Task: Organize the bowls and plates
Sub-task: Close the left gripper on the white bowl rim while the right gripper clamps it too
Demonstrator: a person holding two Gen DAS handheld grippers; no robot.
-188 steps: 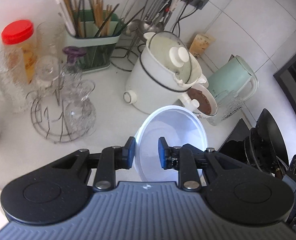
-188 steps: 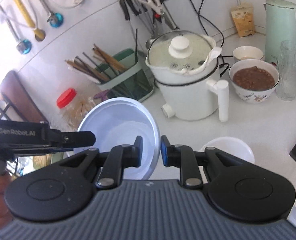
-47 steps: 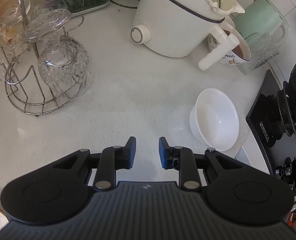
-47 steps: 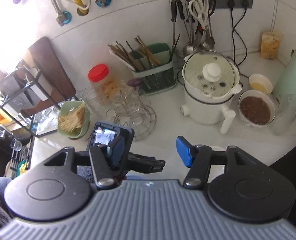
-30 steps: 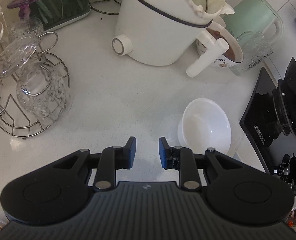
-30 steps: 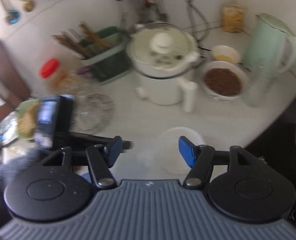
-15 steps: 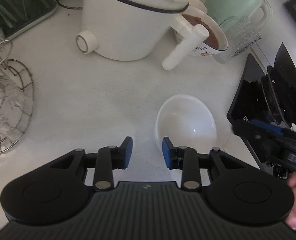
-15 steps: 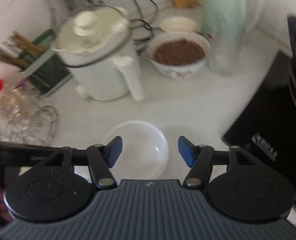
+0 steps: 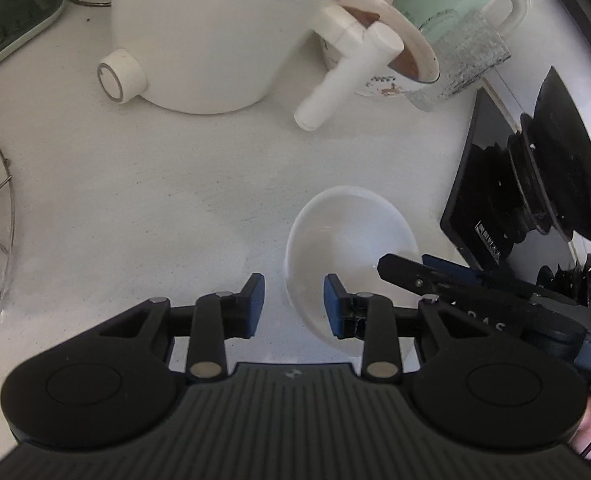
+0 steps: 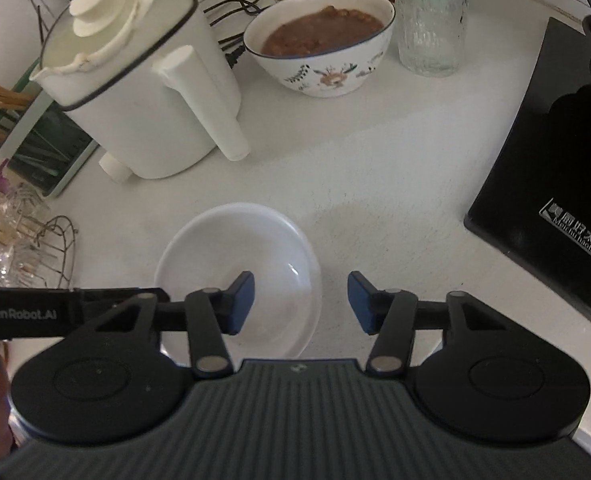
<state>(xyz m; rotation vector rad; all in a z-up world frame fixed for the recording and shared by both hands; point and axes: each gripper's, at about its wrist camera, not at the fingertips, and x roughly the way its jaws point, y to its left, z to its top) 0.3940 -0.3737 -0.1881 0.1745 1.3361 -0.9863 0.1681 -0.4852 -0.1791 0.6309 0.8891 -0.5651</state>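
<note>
An empty white bowl (image 9: 351,240) (image 10: 231,256) stands upright on the white counter, and both grippers are low at it. My left gripper (image 9: 293,306) is open. The bowl's near left rim runs between its blue pads without touching them. My right gripper (image 10: 300,302) has its jaws closing. Its left pad hangs inside the bowl and its right pad outside, with the right rim between them and clear of both. In the left wrist view, one of the right gripper's fingers (image 9: 411,274) reaches in over the bowl's right side.
A white electric pot (image 10: 135,92) with a long handle stands just behind the bowl. Beside it are a floral bowl of brown food (image 10: 323,40) and a glass tumbler (image 10: 431,20). A black cooktop (image 10: 555,160) lies at the right, and a wire rack of glasses (image 10: 23,240) at the left.
Both grippers have come down onto the white bowl from either side. The left jaws opened a little and the right jaws narrowed. The right gripper has entered the left wrist view.
</note>
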